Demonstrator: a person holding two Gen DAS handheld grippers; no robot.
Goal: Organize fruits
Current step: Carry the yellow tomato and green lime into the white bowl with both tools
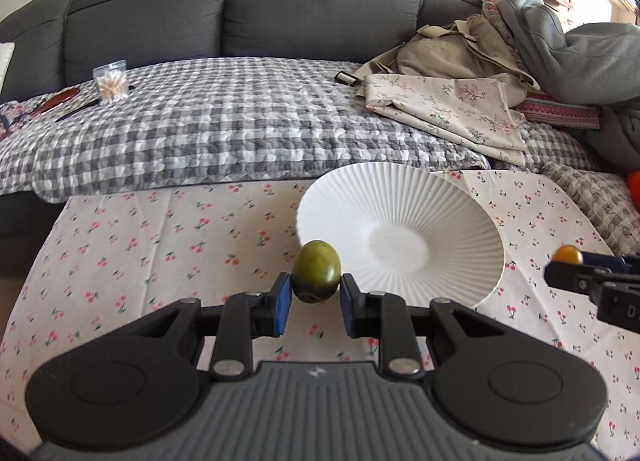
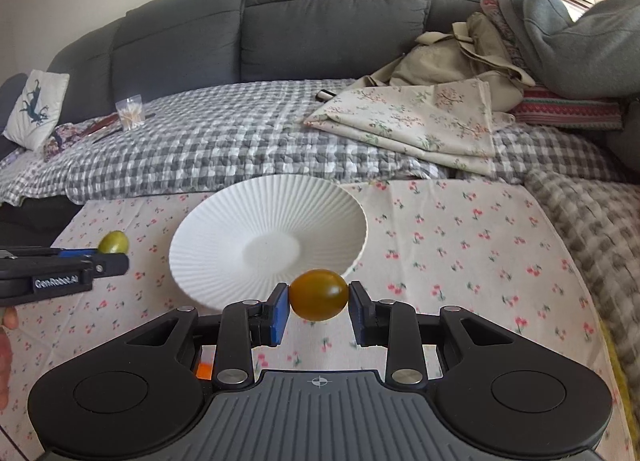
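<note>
The left gripper clenches a green fruit just short of the plate's near rim; the right gripper clenches an amber fruit at the rim's other side. Both fruits are small, smooth and glossy, pinched only at their sides, so either could squirt out or bruise if the squeeze shifts. The two grippers converge on one white ribbed plate and might knock together. Released at the sloped rim, a fruit may roll onto the cherry-print cloth.
</note>
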